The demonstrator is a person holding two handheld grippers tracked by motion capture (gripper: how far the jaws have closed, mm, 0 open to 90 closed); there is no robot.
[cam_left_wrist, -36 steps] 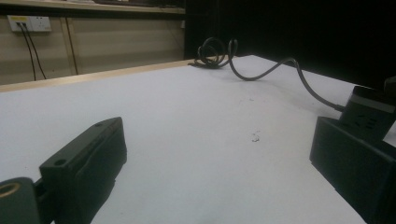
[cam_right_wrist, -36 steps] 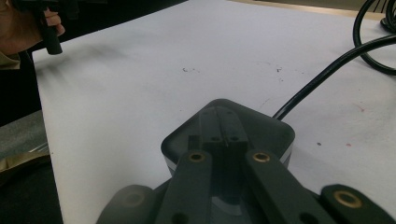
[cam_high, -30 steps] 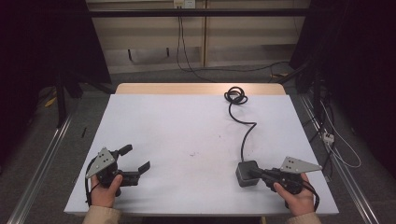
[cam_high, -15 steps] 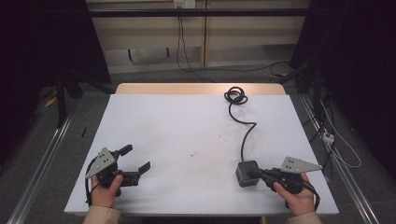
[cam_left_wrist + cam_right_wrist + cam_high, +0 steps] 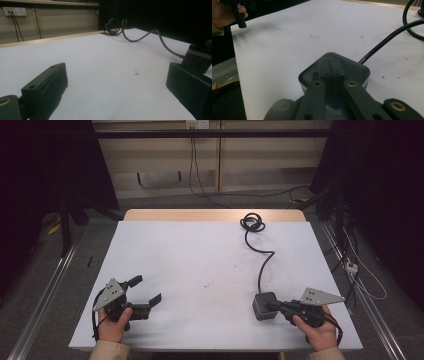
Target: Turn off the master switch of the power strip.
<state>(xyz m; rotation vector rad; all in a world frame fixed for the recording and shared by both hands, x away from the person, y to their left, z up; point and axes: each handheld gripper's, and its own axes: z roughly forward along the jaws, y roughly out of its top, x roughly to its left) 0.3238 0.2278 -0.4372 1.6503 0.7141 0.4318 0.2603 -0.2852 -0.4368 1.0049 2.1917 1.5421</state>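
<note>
Nothing has shifted since the earlier frames: the grey power adapter [image 5: 264, 306] sits near the desk's [image 5: 200, 265] front right corner, its cable [image 5: 260, 255] snaking to the far edge, the right claw [image 5: 278, 306] closed and touching it, the left claw [image 5: 145, 292] gaping empty well apart.

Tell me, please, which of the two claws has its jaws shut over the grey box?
The right claw: its jaws sit together over the box, while the left claw is spread open above bare table.
</note>
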